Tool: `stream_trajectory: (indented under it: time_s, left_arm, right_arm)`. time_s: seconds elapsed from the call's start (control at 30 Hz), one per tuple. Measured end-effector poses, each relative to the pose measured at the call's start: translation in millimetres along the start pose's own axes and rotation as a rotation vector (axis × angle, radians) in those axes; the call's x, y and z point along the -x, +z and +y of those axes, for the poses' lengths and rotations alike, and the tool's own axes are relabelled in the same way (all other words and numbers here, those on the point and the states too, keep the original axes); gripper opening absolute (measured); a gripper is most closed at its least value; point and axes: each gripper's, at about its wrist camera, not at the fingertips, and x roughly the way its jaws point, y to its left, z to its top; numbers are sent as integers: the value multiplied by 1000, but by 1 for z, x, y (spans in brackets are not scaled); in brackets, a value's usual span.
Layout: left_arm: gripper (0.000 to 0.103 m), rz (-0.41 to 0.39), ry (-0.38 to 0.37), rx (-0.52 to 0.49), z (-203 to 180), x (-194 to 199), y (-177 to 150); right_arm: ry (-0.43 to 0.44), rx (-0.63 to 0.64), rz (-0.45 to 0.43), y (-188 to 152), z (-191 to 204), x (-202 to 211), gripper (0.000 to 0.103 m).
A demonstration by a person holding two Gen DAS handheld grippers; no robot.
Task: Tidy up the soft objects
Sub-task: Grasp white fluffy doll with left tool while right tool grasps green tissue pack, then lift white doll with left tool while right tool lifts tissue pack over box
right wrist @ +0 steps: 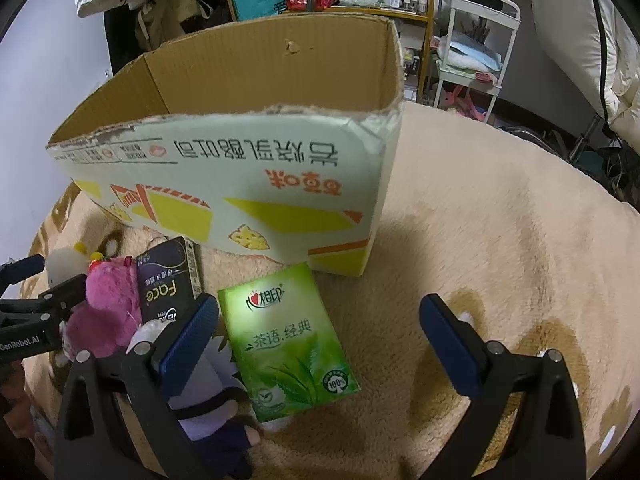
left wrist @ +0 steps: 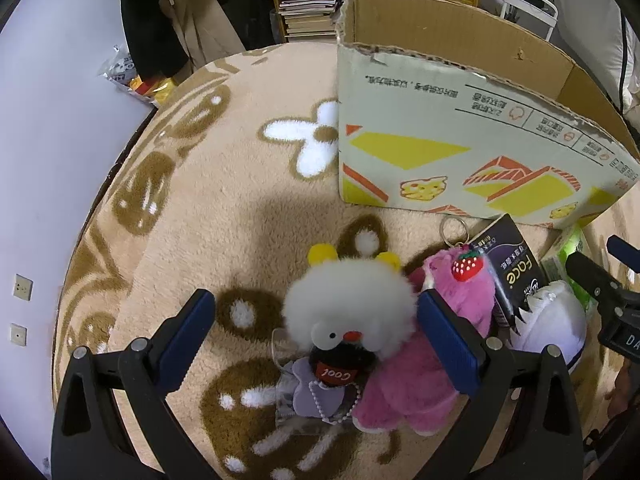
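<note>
A white fluffy plush (left wrist: pixel 348 304) with yellow ears lies on the beige rug between the fingers of my open left gripper (left wrist: pixel 316 332). A pink plush (left wrist: pixel 432 352) with a strawberry charm lies against its right side, and a pale lilac plush (left wrist: pixel 548 324) lies further right. A black tissue pack (left wrist: pixel 508 268) and a green tissue pack (right wrist: pixel 286 340) lie in front of the open cardboard box (right wrist: pixel 248 184). My right gripper (right wrist: pixel 320 336) is open over the green pack, its left finger over the lilac plush (right wrist: pixel 208 412).
The box (left wrist: pixel 460 160) stands at the back of the round rug (right wrist: pixel 500 240). Shelves, hanging clothes and a white cart stand beyond the rug. A wall runs along the left.
</note>
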Motion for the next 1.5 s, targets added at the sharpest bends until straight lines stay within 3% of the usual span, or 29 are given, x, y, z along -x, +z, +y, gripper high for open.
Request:
stream_trajectory:
  time_s: [0.3,0.5,0.63,0.77,0.9,1.13,1.17,1.27,1.5]
  left_arm:
    - [98,14,-49,66,10,-6,2]
    - [77,-2,-79,30,5,-5,2]
    - [53,26,-103,8,-1,-9,0]
    - [46,21,-104,-14,-6,-8,0]
    - [46,34,-112,7,-5,-11,-1]
    - [44,59,-144,55,1,-16,1]
    - [39,56,-148,46,-1,-16,1]
    - [38,49,-149,37,-2,-14,1]
    - [37,22,-131,40,-7,-2,-4]
  right_arm:
    - [21,12,31,1,6,-8,95]
    - [27,25,48,-1,13,-12,87]
    - [0,24,65,-3,12,-14,82]
    - [-13,28,78,0,11,-17,79]
    - [-1,19,89,0,9,-20,72]
    - [1,6,100,-3,7,-25,70]
    - [-2,7,98,-3,7,-25,68]
    - [-13,12,94,-5,7,-24,56]
    - [1,2,93,-7,6,-16,56]
